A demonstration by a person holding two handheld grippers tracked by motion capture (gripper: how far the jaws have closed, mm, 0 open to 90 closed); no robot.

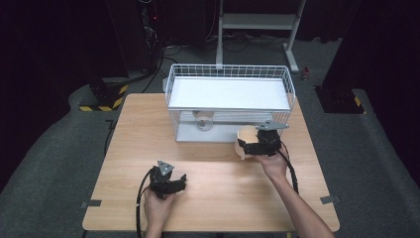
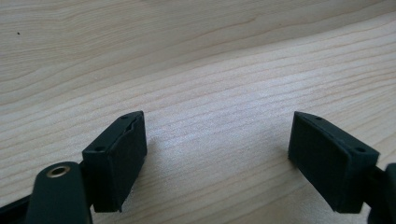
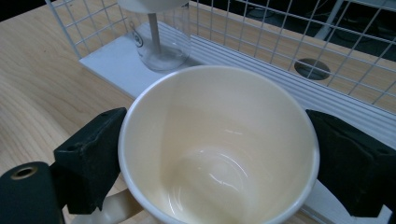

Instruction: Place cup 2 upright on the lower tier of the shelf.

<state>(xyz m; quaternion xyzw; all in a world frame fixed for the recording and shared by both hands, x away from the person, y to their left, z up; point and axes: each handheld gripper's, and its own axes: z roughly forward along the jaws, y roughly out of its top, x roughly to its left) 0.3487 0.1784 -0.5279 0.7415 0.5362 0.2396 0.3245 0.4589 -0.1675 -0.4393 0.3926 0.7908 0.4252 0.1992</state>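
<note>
Two black jaws of my right gripper (image 3: 219, 154) clamp the cream cup (image 3: 219, 149) from outside on its round, glossy wall, just in front of the white wire rack (image 1: 230, 82); I judge this smooth ceramic can slip or tip if I loosen. It could also knock the clear glass (image 3: 161, 44) under the rack shelf. My left gripper (image 2: 217, 154) rests apart and empty over the matte wooden table (image 2: 196, 56).
</note>
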